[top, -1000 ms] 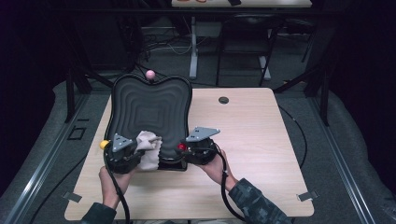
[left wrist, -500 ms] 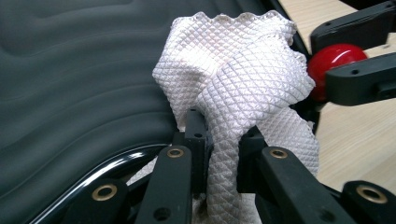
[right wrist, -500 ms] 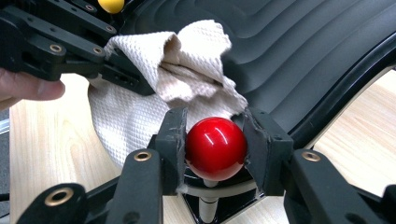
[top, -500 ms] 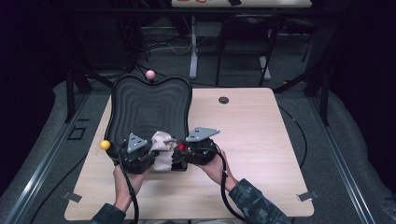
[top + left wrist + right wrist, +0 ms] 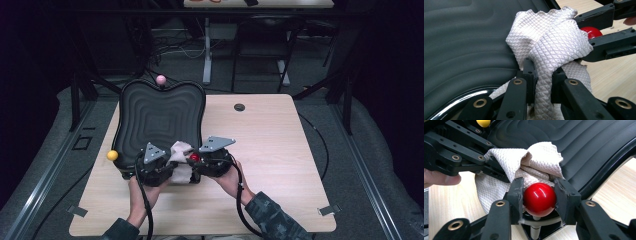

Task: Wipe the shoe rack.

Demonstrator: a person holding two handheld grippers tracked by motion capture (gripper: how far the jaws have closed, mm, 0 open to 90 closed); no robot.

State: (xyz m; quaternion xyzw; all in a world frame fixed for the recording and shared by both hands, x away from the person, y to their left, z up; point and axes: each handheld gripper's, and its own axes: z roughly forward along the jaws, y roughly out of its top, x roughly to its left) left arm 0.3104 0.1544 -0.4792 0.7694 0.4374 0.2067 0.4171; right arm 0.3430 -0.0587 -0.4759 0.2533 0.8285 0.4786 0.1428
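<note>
One pale wooden worktop (image 5: 280, 150) is carrying everything here. A black ridged tray (image 5: 160, 112) with a wavy rim is lying over the worktop's left half, reaching from the far edge toward the near edge. At the tray's near rim, the left claw (image 5: 541, 72) is pinching a white waffle-weave cloth (image 5: 551, 42), which is bunching up over that rim. Just beside it, the right claw (image 5: 539, 196) is gripping a red ball knob (image 5: 539, 198) standing on a short post at the tray's near rim. A yellow ball knob (image 5: 112, 155) is sitting at the tray's near-left corner, and a pink one (image 5: 160, 79) at its far rim.
</note>
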